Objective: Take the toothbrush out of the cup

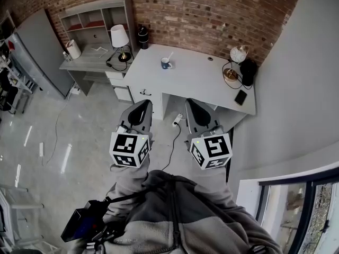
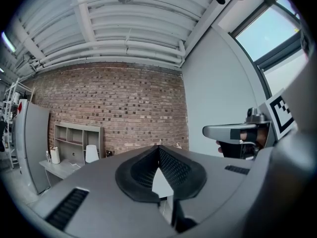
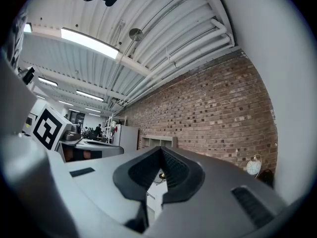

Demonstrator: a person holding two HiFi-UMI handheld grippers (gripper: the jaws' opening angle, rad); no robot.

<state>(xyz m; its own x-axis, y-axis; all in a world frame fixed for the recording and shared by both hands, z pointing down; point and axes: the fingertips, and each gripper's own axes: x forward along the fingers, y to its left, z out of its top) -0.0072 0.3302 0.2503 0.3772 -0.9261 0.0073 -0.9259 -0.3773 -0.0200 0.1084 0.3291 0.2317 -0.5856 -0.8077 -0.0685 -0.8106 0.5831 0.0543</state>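
Here, both grippers were held side by side over the floor, short of the desk point(image 1: 196, 81) and well apart from it, their tips aimed toward it. The left gripper point(image 1: 142, 104) had its jaws brought together: in its own view the black pads met at the tip, with only a narrow wedge of space lower down, and nothing sat between them. The right gripper point(image 1: 189, 101) was the same, its jaws closed tip to tip on nothing.

The cup point(image 1: 166, 63), blue and white, stood on the desk toward its rear left part, near the brick wall point(image 1: 212, 9). The toothbrush point(image 1: 169, 56) stood in the cup, leaning up and to the right past the rim. Neither gripper was near it.

On the desk's right end stood a globe lamp point(image 1: 238, 54) with a dark object point(image 1: 248, 71) just beside it, and a phone point(image 1: 241, 97) lay near the desk's front right edge. Off the desk's left end, a lower table carried a lamp with a white shade point(image 1: 119, 37), with a shelf unit point(image 1: 95, 21) behind that. Below the desk's front edge, a power strip point(image 1: 177, 120) lay on the floor, and a cable point(image 1: 172, 144) ran from it toward the person.
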